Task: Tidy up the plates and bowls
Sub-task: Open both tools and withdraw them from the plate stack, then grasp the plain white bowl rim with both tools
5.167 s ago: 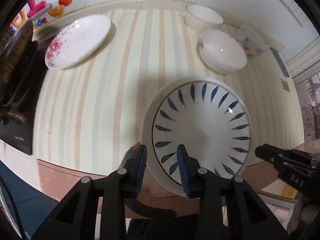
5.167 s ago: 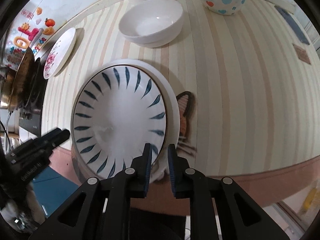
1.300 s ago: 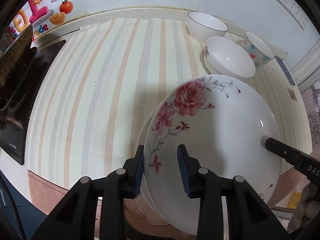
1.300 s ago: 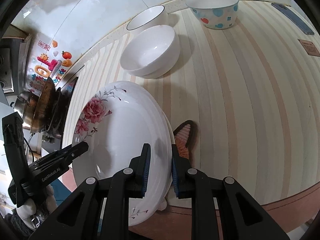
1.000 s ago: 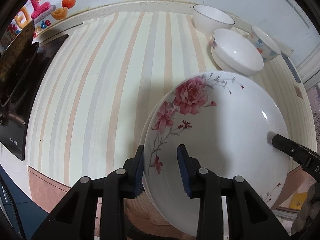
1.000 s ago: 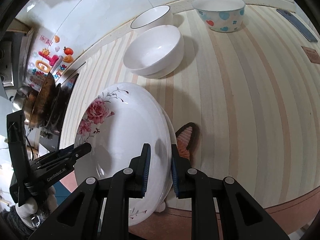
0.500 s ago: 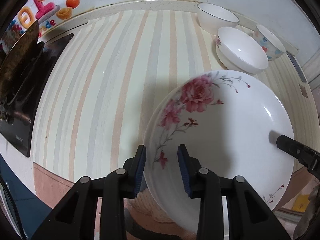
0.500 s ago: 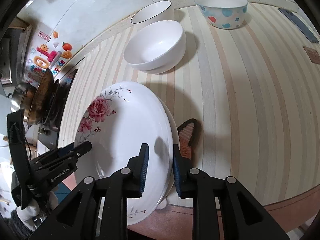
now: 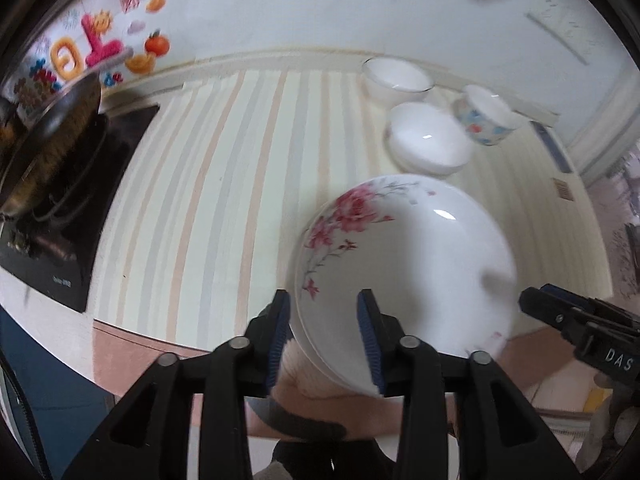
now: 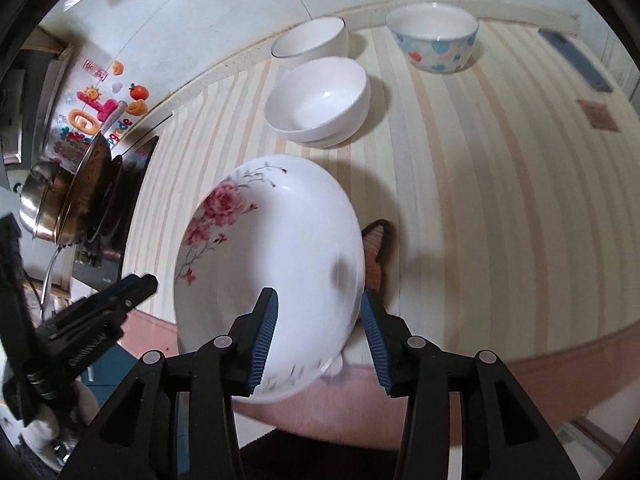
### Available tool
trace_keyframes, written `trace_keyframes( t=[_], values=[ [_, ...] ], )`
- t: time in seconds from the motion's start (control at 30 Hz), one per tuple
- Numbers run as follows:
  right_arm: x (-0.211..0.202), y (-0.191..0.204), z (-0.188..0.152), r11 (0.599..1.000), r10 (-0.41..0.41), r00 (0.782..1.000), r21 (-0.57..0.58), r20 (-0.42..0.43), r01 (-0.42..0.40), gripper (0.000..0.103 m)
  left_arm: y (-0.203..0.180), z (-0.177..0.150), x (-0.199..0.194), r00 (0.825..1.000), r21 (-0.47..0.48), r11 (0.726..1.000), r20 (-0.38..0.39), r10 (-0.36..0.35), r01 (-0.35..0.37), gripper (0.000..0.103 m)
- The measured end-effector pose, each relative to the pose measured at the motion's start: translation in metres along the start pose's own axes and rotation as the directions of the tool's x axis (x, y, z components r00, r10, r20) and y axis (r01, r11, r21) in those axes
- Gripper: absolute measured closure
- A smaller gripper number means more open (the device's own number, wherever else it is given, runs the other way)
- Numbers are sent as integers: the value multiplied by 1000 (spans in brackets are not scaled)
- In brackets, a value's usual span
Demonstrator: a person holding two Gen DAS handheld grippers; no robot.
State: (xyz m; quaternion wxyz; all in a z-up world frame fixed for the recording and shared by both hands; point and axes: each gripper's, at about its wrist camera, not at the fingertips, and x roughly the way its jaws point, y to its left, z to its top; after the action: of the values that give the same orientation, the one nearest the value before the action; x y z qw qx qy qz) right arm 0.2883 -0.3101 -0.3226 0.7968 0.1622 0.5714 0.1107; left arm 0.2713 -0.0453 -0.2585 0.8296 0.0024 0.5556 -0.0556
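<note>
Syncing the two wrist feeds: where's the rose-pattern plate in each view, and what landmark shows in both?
Left wrist: rose-pattern plate is lower centre-right, its near rim between the open fingers of the left gripper.
Right wrist: rose-pattern plate is lower centre-left, its rim between the open fingers of the right gripper.
Shared landmark: the stacked white bowls just beyond the plate.
</note>
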Motion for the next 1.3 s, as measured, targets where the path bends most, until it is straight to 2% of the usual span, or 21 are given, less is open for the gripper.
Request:
trace_keyframes(
  t=[0.03, 0.13, 0.17, 0.2, 0.23, 0.27, 0.37, 0.7, 0.9, 1.07, 1.17, 1.3],
  values=[
    [-9, 4, -4, 1000, -9, 1000, -8, 8, 9, 43, -3, -2, -10, 1000, 6, 1000, 6, -15, 15, 67],
    [-44, 20, -19, 999, -27, 999, -30, 36, 28, 35, -8, -8, -41, 999, 21, 999, 27, -33, 33, 64],
    [-55, 25, -24, 999, -31, 998, -34, 48, 32, 32, -9, -11, -50, 998, 28, 999, 32, -44, 44, 51],
    [-70, 32, -30, 998, -34, 997, -42, 68, 37, 26, -9, -13, -60, 998, 34, 998, 40, -55, 54, 40],
    [-79, 38, -34, 998, -37, 996, -49, 82, 41, 20, -10, -16, -70, 996, 44, 997, 49, -68, 66, 20],
    [-89, 43, -39, 997, -44, 994, -53, 96, 49, 18, -10, -17, -77, 996, 51, 996, 56, -76, 73, 17],
    [-115, 57, -55, 995, -79, 990, -56, 116, 86, 11, -9, -22, -98, 992, 69, 993, 71, -100, 95, 17],
    [-169, 83, -99, 994, -106, 983, -15, 149, 109, 8, 2, -38, -140, 989, 96, 988, 80, -126, 118, 17],
    [-181, 73, -94, 996, -91, 980, 39, 177, 85, 8, -2, -25, -142, 988, 97, 989, 104, -118, 108, 17],
    [-168, 45, -55, 996, -30, 982, 83, 187, 15, 8, -13, 13, -123, 984, 66, 994, 154, -93, 84, 17],
    [-147, 19, -15, 994, 15, 983, 101, 180, -34, 8, -24, 50, -91, 986, 41, 998, 155, -52, 46, 17],
    [-109, -15, 47, 991, 64, 987, 111, 146, -80, 8, -39, 100, -38, 995, 23, 999, 91, -30, 28, 17]
  ],
)
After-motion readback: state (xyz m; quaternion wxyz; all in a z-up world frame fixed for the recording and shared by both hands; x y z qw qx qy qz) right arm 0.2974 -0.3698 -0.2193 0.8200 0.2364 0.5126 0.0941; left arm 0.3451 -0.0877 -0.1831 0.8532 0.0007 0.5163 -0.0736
